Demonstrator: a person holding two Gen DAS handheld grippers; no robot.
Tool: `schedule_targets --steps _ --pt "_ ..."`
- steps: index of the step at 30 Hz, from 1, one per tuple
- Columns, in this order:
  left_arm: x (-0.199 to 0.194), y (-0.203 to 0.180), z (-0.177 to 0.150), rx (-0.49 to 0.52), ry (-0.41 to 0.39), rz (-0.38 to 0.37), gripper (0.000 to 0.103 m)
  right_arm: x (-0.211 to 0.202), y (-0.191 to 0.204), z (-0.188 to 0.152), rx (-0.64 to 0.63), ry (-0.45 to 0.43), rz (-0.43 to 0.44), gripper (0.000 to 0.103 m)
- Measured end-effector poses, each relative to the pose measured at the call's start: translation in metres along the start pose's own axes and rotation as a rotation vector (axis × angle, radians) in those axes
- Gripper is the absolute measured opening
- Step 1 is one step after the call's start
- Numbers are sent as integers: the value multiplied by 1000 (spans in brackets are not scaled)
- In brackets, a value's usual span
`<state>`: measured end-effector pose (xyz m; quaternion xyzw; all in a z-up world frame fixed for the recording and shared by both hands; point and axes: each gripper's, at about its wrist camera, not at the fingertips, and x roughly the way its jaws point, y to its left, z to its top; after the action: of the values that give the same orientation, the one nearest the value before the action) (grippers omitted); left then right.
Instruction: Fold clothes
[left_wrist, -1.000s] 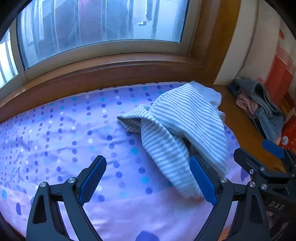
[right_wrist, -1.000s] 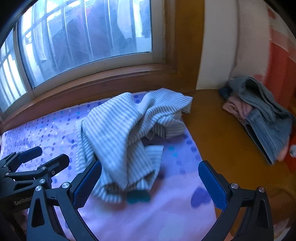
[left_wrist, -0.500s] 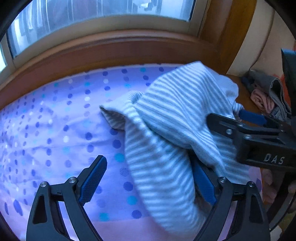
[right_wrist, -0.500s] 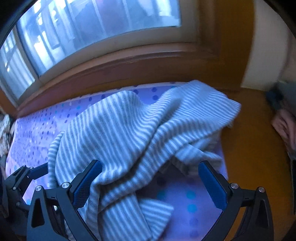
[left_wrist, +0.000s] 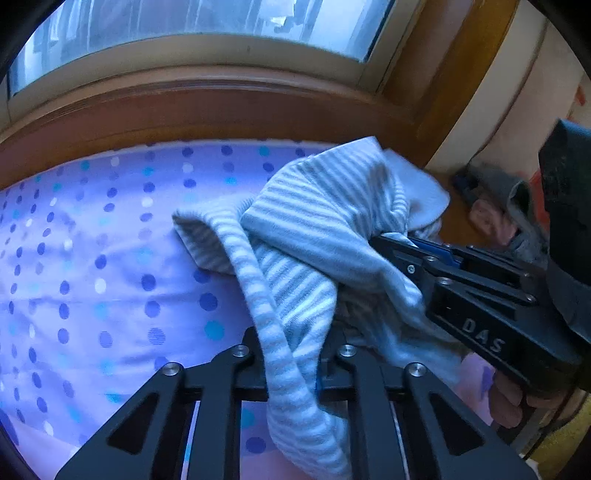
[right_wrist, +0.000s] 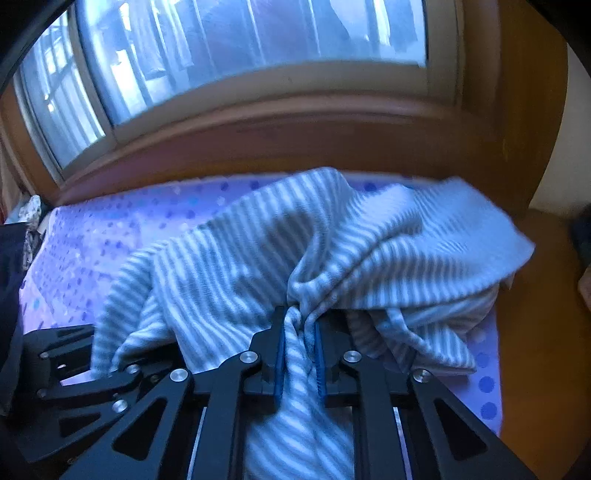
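A grey-and-white striped garment (left_wrist: 314, 221) lies crumpled on a purple dotted bedsheet (left_wrist: 110, 258). My left gripper (left_wrist: 293, 343) is closing on a hanging fold at the garment's near edge, and its pads press the cloth. In the right wrist view the right gripper (right_wrist: 300, 332) is closing on a bunched ridge of the same garment (right_wrist: 229, 266), with the cloth squeezed between its blue pads (right_wrist: 279, 354). The right gripper (left_wrist: 384, 242) reaches in from the right, its tips buried in the fabric. The left gripper (right_wrist: 92, 354) sits low left, its tips under the cloth.
A wooden window sill (left_wrist: 221, 103) and window run along the far side of the bed. To the right, a wooden ledge (right_wrist: 535, 332) holds a pile of grey and pink clothes (left_wrist: 495, 206). A hand (left_wrist: 509, 402) grips the right tool's handle.
Both grippers moved down onto the striped garment and went from wide open to pinching its cloth. The right gripper swung left toward the garment's middle.
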<state>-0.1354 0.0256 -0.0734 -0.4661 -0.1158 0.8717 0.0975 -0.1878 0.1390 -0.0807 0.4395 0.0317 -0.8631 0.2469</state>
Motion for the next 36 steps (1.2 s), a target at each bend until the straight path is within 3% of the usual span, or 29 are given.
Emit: schedule_targets --steps 4,8,13,18,23,28,30,33,36 --pt "-36 13 -3 3 -52 -34 13 -29 21 8 8 -59 42 13" --pt "-87 33 2 49 -122 -37 13 -59 68 13 -32 -121 78 13" --pt "-147 78 -5 27 -189 -8 13 -77 127 16 -68 -151 163 13" --pt "-187 130 -29 13 -213 76 13 -67 187 17 -102 -142 243 13" --pt "-183 181 -49 -48 -141 115 13 -29 235 11 -117 -73 264 13" --pt "-174 207 -68 -41 -46 110 17 3 245 -17 -91 -5 233 13" --pt "-177 211 -74 -25 -42 105 19 21 247 -25 -68 23 210 14" --pt "-188 210 -75 2 -53 88 27 36 250 -30 -11 61 204 14" --pt "-192 203 -69 52 -74 50 46 21 240 -30 21 51 197 24"
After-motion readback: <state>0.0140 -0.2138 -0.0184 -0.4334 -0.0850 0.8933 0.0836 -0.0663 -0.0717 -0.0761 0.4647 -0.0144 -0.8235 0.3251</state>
